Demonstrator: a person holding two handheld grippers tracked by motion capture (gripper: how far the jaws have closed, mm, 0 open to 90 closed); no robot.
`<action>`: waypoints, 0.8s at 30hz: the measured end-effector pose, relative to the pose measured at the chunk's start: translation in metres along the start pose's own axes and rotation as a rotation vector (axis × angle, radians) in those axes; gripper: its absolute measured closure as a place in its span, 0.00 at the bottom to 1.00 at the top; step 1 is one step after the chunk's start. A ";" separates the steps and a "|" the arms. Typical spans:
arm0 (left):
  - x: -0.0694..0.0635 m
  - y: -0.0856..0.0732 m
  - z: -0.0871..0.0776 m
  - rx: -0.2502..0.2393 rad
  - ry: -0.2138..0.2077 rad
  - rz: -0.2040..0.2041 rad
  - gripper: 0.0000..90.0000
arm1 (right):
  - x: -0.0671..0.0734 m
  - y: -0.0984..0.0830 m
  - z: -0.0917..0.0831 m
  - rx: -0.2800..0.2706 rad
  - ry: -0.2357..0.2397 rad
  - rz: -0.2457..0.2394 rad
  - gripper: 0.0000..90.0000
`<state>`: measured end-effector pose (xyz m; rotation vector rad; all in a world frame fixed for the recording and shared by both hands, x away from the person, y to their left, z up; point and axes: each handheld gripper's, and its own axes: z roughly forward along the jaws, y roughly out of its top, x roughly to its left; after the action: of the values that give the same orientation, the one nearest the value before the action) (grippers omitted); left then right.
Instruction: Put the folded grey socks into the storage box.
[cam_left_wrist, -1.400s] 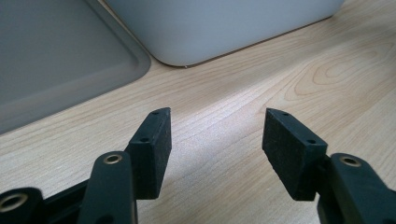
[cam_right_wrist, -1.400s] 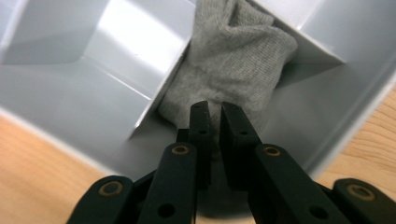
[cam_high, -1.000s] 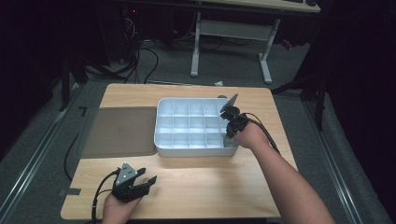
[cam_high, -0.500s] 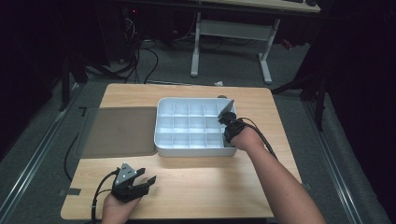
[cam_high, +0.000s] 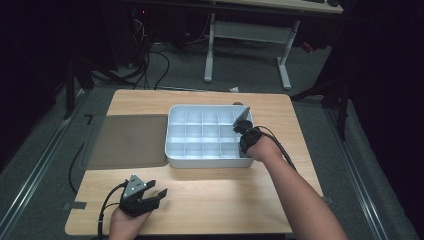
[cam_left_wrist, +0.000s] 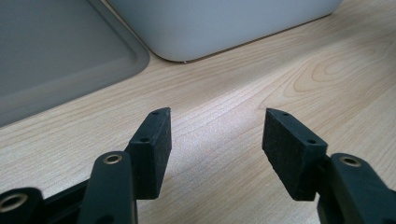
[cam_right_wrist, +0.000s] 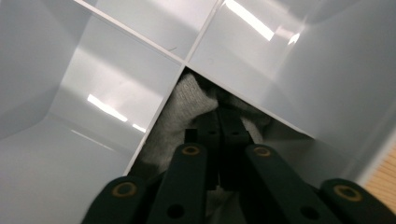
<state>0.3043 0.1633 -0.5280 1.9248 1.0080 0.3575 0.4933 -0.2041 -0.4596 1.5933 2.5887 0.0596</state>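
White tray (cam_high: 172, 150) | right hand-held gripper (cam_right_wrist: 218, 126) dips in, jaws just parting, grey cloth (cam_right_wrist: 180, 116) | left hand-held gripper (cam_left_wrist: 215, 135) spread, level over table (cam_left_wrist: 243, 88)

Glossy white plastic tray (cam_high: 172, 150), pale wood table (cam_high: 225, 200), soft grey knitted cloth (cam_right_wrist: 180, 121).

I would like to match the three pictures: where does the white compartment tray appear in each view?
High view: the white compartment tray sits at the table's centre, beside the grey mat.
Left gripper view: its rounded outer wall is at top centre, beyond the open jaws.
Right gripper view: its dividers surround the right gripper, whose jaws are nearly together in a compartment with grey cloth.
Shared landmark: the tray's white wall.
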 end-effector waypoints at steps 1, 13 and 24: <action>0.000 0.000 0.000 0.000 -0.001 0.000 0.48 | -0.002 -0.001 -0.003 -0.010 0.004 -0.011 0.93; -0.001 0.001 0.000 0.003 -0.002 0.005 0.47 | -0.007 -0.021 -0.052 -0.193 0.106 0.004 0.78; -0.001 0.001 0.000 0.003 -0.012 -0.004 0.47 | -0.005 -0.045 -0.054 -0.324 0.122 0.018 0.64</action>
<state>0.3045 0.1626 -0.5270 1.9257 1.0049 0.3424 0.4500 -0.2277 -0.4097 1.5341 2.4876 0.5633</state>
